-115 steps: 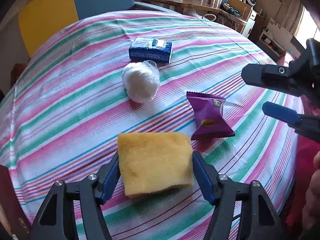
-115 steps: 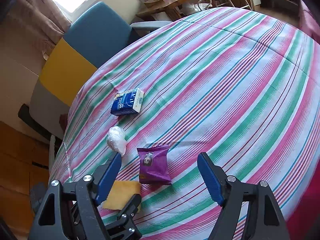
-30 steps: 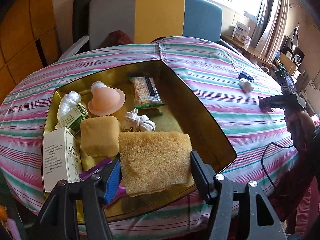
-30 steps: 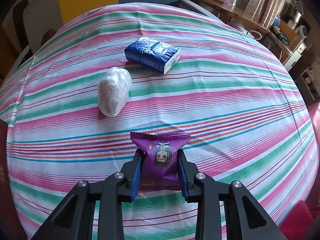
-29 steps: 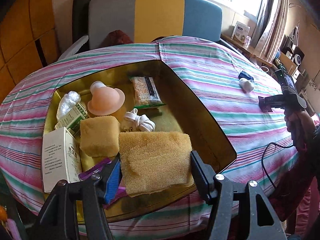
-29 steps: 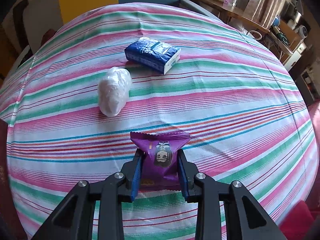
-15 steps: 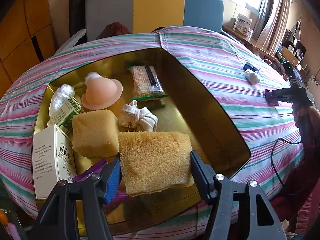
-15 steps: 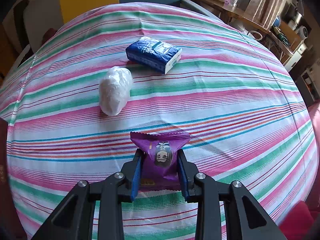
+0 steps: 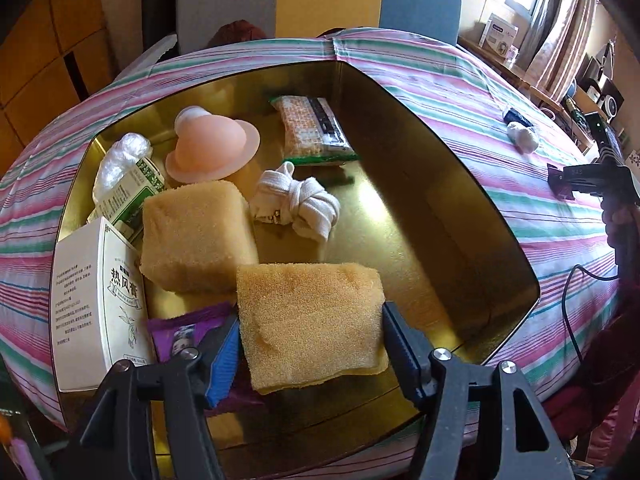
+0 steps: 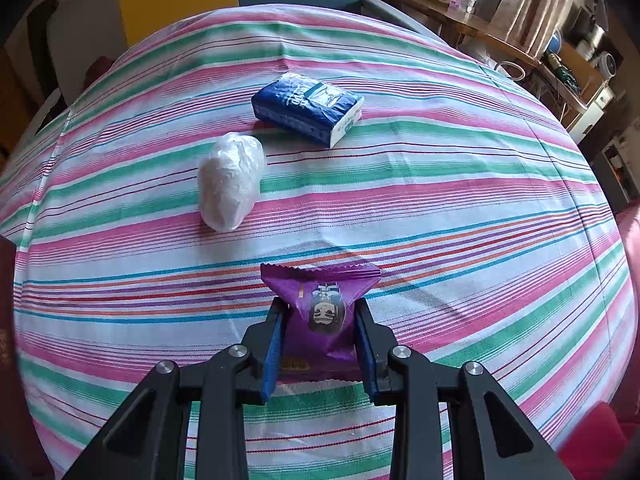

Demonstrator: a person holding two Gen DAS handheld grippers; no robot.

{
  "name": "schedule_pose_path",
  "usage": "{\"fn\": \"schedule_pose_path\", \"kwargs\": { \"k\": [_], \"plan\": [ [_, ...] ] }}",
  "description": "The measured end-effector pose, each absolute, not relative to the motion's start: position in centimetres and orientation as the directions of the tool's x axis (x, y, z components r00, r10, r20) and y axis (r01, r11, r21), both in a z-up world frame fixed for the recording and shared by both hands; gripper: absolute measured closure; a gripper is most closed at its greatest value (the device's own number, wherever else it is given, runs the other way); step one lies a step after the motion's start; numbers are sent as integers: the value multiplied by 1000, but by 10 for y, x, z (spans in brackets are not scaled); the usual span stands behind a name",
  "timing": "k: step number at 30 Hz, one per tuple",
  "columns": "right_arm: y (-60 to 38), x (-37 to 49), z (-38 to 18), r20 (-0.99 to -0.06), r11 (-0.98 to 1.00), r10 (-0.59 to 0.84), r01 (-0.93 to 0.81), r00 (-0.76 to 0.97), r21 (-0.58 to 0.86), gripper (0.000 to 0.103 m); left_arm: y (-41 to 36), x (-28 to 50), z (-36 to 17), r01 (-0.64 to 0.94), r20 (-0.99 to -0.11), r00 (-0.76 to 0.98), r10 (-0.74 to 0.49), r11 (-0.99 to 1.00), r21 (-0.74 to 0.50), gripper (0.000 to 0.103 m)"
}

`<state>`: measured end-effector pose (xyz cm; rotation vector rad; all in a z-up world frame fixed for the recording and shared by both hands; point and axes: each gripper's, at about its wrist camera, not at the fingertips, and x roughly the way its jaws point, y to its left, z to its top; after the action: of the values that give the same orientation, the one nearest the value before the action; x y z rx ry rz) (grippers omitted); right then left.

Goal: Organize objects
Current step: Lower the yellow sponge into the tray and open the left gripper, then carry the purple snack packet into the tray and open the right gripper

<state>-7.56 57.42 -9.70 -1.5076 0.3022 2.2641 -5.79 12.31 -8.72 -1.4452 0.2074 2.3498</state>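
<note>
My left gripper (image 9: pixel 310 330) is shut on a yellow sponge (image 9: pixel 310 320) and holds it over the near part of a gold tin (image 9: pixel 496 216). The tin holds a second sponge (image 9: pixel 196 236), a white box (image 9: pixel 96 304), a purple packet (image 9: pixel 182 332), a knotted white cloth (image 9: pixel 296 204), a pink cap (image 9: pixel 212 148) and a biscuit pack (image 9: pixel 312 128). My right gripper (image 10: pixel 320 336) is shut on a purple snack packet (image 10: pixel 322 308) just above the striped tablecloth (image 10: pixel 440 208). A white wrapped ball (image 10: pixel 232 180) and a blue tissue pack (image 10: pixel 308 108) lie beyond it.
The right gripper and hand show far right in the left wrist view (image 9: pixel 592 180). A grey, yellow and blue chair (image 9: pixel 320 0) stands behind the table. A cluttered shelf (image 10: pixel 552 52) runs at the back right. The round table drops off on all sides.
My left gripper has moved closer and lower over the tin with the sponge. My right gripper has lifted the purple packet slightly, still shut on it.
</note>
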Motion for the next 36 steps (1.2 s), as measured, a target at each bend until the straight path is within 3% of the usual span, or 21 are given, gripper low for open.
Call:
{"fn": "schedule_pose_path", "kwargs": {
  "k": [12, 24, 36],
  "plan": [
    [575, -76, -96, -919, -896, 208, -442, -334, -42, 70, 117, -56, -85, -376, -880, -421, 219, -925, -51, 28],
    [578, -71, -93, -914, -892, 208, -452, -347, -31, 70, 102, -39, -53, -337, -817, -529, 231, -940, -47, 28],
    [565, -62, -72, -878, -914, 158, -403, -453, 43, 70, 62, -35, -37, -229, -794, -550, 259, -961, -156, 32]
  ]
}}
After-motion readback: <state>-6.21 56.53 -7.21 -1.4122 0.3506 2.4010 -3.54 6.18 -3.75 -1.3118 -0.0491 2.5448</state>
